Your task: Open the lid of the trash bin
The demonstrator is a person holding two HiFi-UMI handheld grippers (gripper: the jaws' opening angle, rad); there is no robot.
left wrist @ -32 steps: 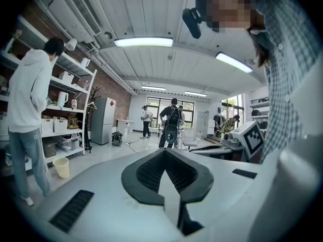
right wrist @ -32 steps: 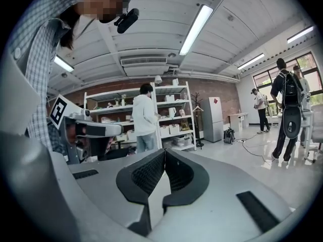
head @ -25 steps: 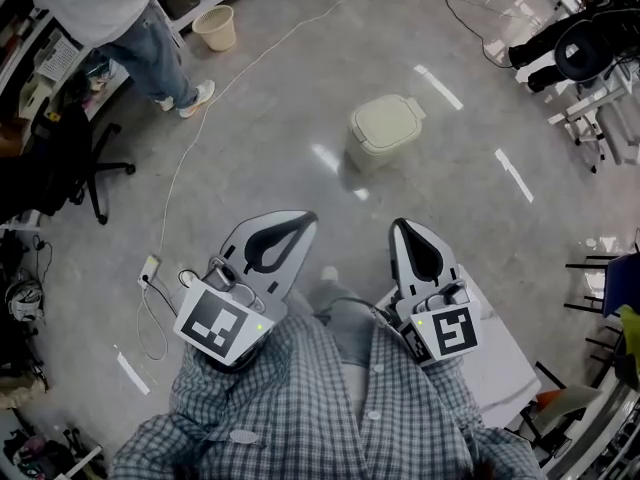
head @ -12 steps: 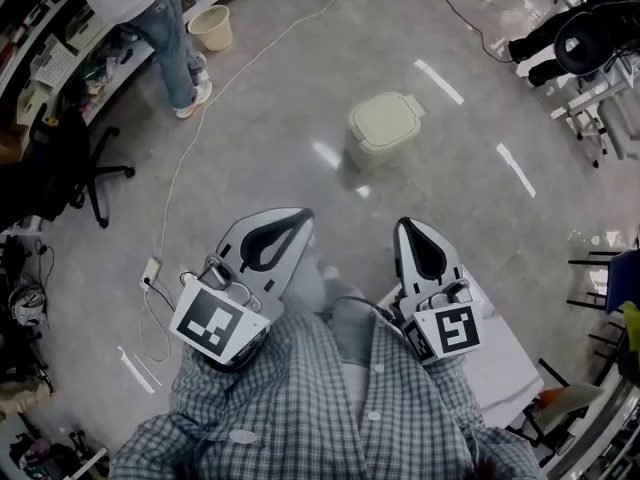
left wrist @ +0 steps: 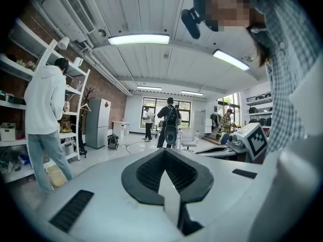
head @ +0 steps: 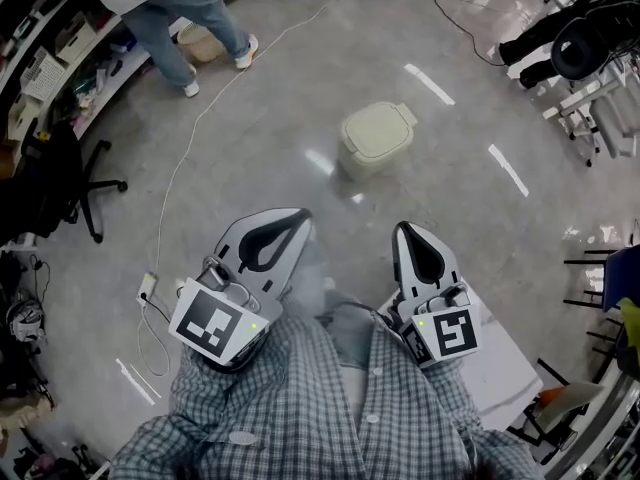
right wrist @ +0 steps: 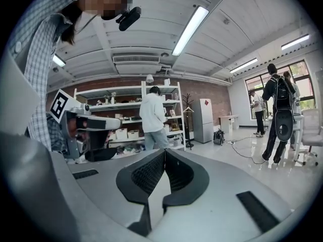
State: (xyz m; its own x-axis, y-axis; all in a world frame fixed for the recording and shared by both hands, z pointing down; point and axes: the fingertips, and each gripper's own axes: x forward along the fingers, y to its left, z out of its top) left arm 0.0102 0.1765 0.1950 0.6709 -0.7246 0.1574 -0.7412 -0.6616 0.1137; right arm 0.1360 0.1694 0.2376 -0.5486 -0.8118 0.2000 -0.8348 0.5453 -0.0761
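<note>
The cream trash bin [head: 376, 133] stands on the grey floor ahead of me, its lid down flat. Both grippers are held close to my body, well short of the bin. In the head view the left gripper [head: 304, 214] has its tips together and holds nothing. So does the right gripper [head: 399, 226]. The left gripper view shows the left gripper [left wrist: 165, 150] aimed up across the room, jaws meeting, and the bin is out of its frame. The right gripper view shows the right gripper [right wrist: 164, 150] the same way, aimed at shelving.
A person in a white top and jeans [head: 190, 3] walks at the far left by shelves and a small basket [head: 193, 44]. A white cable [head: 185, 163] runs across the floor to a power strip [head: 147, 288]. An office chair [head: 60, 183] stands left; a white table [head: 510, 363] lies lower right.
The person at the far left has stepped rightward, in front of the small basket. The bin sits slightly higher and further left in the view. Both grippers stay where they were.
</note>
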